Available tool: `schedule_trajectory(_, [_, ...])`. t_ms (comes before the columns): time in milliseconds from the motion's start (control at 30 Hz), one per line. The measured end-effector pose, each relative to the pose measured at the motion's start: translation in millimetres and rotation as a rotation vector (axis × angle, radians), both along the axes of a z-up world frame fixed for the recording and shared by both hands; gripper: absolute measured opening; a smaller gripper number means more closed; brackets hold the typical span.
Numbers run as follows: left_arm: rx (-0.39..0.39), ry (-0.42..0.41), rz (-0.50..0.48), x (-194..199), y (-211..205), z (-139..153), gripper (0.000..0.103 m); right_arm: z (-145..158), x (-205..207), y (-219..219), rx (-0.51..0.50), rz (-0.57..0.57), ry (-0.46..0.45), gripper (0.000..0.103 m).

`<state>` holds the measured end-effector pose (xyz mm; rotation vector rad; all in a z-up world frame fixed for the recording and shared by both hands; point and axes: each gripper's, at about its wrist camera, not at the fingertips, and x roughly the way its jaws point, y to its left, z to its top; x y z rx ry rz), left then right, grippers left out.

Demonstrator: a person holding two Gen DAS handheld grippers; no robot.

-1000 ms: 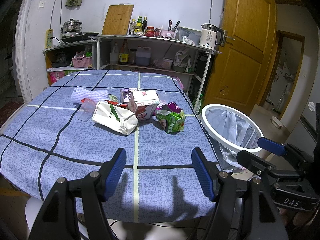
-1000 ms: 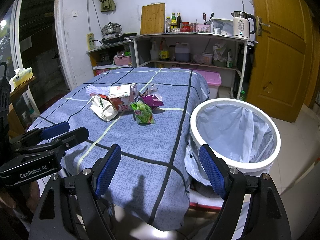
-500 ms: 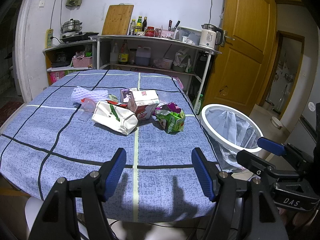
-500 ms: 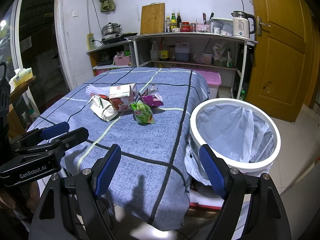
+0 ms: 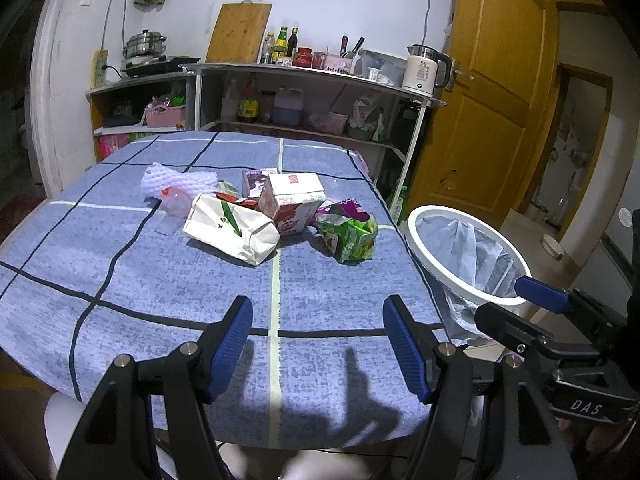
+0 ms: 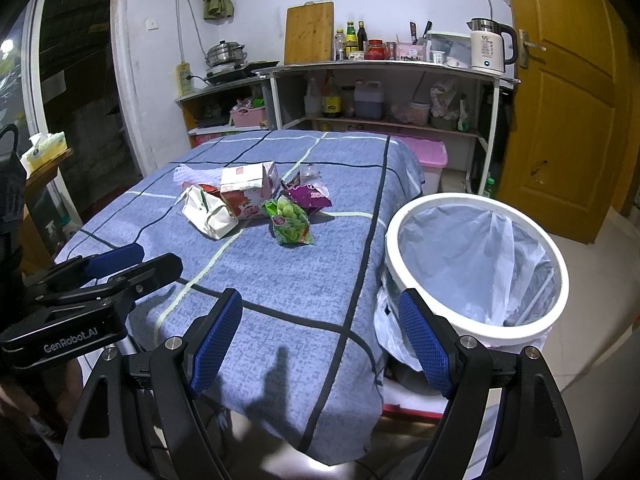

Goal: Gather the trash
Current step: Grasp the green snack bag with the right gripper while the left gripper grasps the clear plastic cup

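Nothing has moved since the earlier frames: both grippers hang at the near edge of the counter [image 5: 100,240], which wears a blue checked cloth, and every piece of trash lies as it did. Nearest, the left gripper [image 5: 318,342] has its jaws spread wide with only bare cloth between them, and the right gripper [image 6: 320,338] is spread just as wide, one finger over the cloth's corner and the other in front of the bin. In the left wrist view the right gripper's body shows low on the right, beside the left jaws; in the right wrist view the left gripper shows low on the left. Just beyond and to the right of the right jaws stands the white trash bin [image 6: 560,264], lined with a thin plastic bag and close against the counter's edge. Well ahead of both sets of jaws, near the middle of the counter, the trash sits in one loose cluster: a white paper bag [image 5: 230,228] on its side, closest to the left jaws; a crumpled green snack wrapper [image 5: 350,236] to its right; a pink-and-white carton [image 5: 292,202] standing between and slightly behind them; a purple wrapper [image 6: 308,196] behind the green one; and a white foam fruit net [image 5: 176,178] at the far left. Farther back, shelves against the wall carry bottles, a cutting board [image 5: 238,32] and an electric kettle [image 5: 426,66].
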<state>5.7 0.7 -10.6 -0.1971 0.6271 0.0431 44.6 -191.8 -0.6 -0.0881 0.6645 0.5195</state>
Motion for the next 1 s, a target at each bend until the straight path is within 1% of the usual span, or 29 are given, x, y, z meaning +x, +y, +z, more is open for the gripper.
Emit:
schedule_trajectory(200, [-0.021, 0.028, 0.012, 15.4, 14.4, -5.9, 0.070, 0.2, 10.3, 6.5, 0.004, 0.016, 0.010, 0.081])
schedule_trajectory(367, [-0.031, 0.033, 0.042, 27.7, 31.7, -7.4, 0.071, -2.5, 27.7, 19.4, 0.007, 0.052, 0.022, 0.081])
schedule_trajectory(500, [-0.048, 0.037, 0.075, 39.1, 49.3, -9.0, 0.072, -3.7, 42.6, 33.6, 0.005, 0.091, 0.027, 0.081])
schedule_trajectory(667, [-0.095, 0.040, 0.102, 52.8, 69.0, -10.3, 0.077, -7.1, 63.9, 55.7, -0.013, 0.136, 0.030, 0.080])
schedule_trajectory(767, [-0.106, 0.039, 0.118, 60.4, 78.1, -10.3, 0.077, -13.1, 77.4, 70.3, -0.030, 0.159, 0.037, 0.080])
schedule_trajectory(933, [-0.084, 0.031, 0.120, 72.6, 84.8, -10.2, 0.078, -20.8, 95.0, 87.8, -0.060, 0.185, 0.049, 0.077])
schedule_trajectory(1000, [-0.104, 0.043, 0.131, 78.3, 93.0, -13.7, 0.078, -22.1, 99.7, 92.2, -0.066, 0.194, 0.055, 0.073])
